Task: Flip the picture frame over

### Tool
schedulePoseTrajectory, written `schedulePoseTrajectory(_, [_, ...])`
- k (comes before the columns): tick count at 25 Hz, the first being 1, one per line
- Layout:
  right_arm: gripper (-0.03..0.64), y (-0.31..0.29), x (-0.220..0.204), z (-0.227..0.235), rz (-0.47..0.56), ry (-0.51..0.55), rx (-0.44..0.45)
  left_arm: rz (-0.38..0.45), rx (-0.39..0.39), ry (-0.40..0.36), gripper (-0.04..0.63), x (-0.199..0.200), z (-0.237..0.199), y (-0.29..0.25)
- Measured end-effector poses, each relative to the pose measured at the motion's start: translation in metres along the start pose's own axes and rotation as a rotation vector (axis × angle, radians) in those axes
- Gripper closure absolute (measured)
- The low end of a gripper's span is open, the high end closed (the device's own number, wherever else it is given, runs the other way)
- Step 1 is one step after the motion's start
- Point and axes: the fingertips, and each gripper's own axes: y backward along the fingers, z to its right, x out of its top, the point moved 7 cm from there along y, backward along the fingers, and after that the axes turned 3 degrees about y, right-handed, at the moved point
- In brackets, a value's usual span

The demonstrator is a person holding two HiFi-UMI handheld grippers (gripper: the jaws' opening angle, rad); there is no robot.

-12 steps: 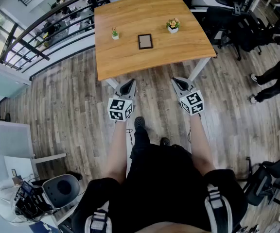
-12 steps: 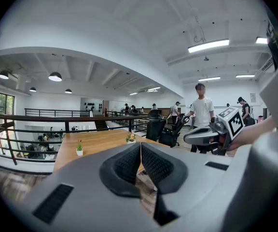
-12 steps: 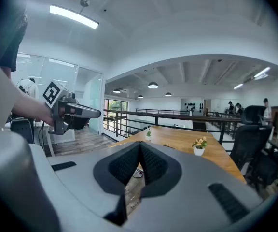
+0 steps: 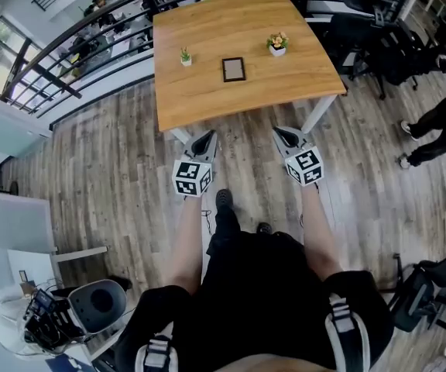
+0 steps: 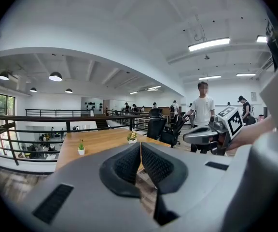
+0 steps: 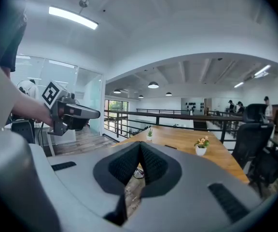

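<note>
A small dark picture frame (image 4: 234,69) lies flat in the middle of the wooden table (image 4: 207,99); in the right gripper view the frame (image 6: 170,147) shows as a thin dark strip on the tabletop. My left gripper (image 4: 203,139) and right gripper (image 4: 284,136) hang side by side over the floor, short of the table's near edge, both pointing at it. Each is shut with nothing between its jaws. The left gripper (image 5: 140,151) shows its pads pressed together, and so does the right gripper (image 6: 140,151).
A little green plant (image 4: 184,56) stands left of the frame and a flowering pot (image 4: 277,43) right of it. Black railing (image 4: 91,45) runs behind the table. Office chairs (image 4: 378,45) and a person (image 4: 440,122) are at the right; a chair (image 4: 99,304) sits behind me at the left.
The table and what stands on it sit very slightly further right and lower in the head view. Both grippers keep their places and stay shut.
</note>
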Motion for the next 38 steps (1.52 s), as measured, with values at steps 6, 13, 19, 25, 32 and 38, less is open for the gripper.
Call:
schedulePoseTrajectory(6, [0.609,0.000,0.002,-0.001,0.007,-0.010,-0.008,-0.001,0.003,-0.002,0.572,0.002,-0.001,0.001])
schedulePoseTrajectory(13, [0.412,0.000,0.005,0.000,0.032,0.001,-0.044,0.015,0.014,-0.001,0.549,0.001,0.000,0.002])
schedulePoseTrajectory(19, [0.218,-0.001,0.006,0.005,0.057,-0.006,-0.071,0.024,0.058,0.002,0.329,0.002,-0.006,0.000])
schedulePoseTrajectory(25, [0.172,-0.011,0.001,0.004,0.041,-0.007,-0.074,0.022,0.072,0.011,0.296,-0.005,-0.016,-0.003])
schedulePoseTrajectory(32, [0.172,-0.028,0.002,0.008,0.016,-0.023,-0.102,0.010,0.050,0.031,0.296,-0.006,-0.039,-0.015])
schedulePoseTrajectory(38, [0.182,-0.058,0.004,0.015,0.001,-0.048,-0.137,0.002,0.028,0.052,0.298,-0.005,-0.075,-0.034])
